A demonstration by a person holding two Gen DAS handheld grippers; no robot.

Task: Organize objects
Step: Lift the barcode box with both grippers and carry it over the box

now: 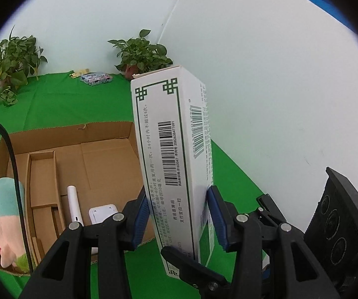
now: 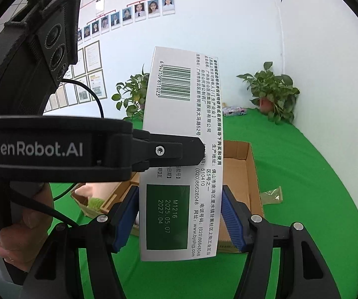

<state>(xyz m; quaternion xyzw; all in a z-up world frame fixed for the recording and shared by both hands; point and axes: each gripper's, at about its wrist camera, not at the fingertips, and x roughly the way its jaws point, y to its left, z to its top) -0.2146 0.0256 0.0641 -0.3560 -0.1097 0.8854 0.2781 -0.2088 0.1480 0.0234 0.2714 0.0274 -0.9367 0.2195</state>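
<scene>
A tall white medicine box (image 1: 174, 154) with green trim and barcodes stands upright between both grippers, above the green cloth. My left gripper (image 1: 177, 214) is shut on its lower part. In the right wrist view the same medicine box (image 2: 181, 154) sits between the blue pads (image 2: 231, 224) of my right gripper (image 2: 179, 220), which touch its sides; the left gripper's finger (image 2: 169, 150) crosses in front of it. An open cardboard box (image 1: 79, 164) lies left of and behind it, holding a plush toy (image 1: 6, 216), a white tube (image 1: 74, 205) and a white device (image 1: 102, 213).
Two potted plants (image 1: 141, 54) (image 1: 9, 67) stand at the back of the green cloth by the white wall. A small patterned packet (image 1: 95, 78) lies near them. A clear wrapper (image 2: 272, 195) lies right of the cardboard box (image 2: 243, 174).
</scene>
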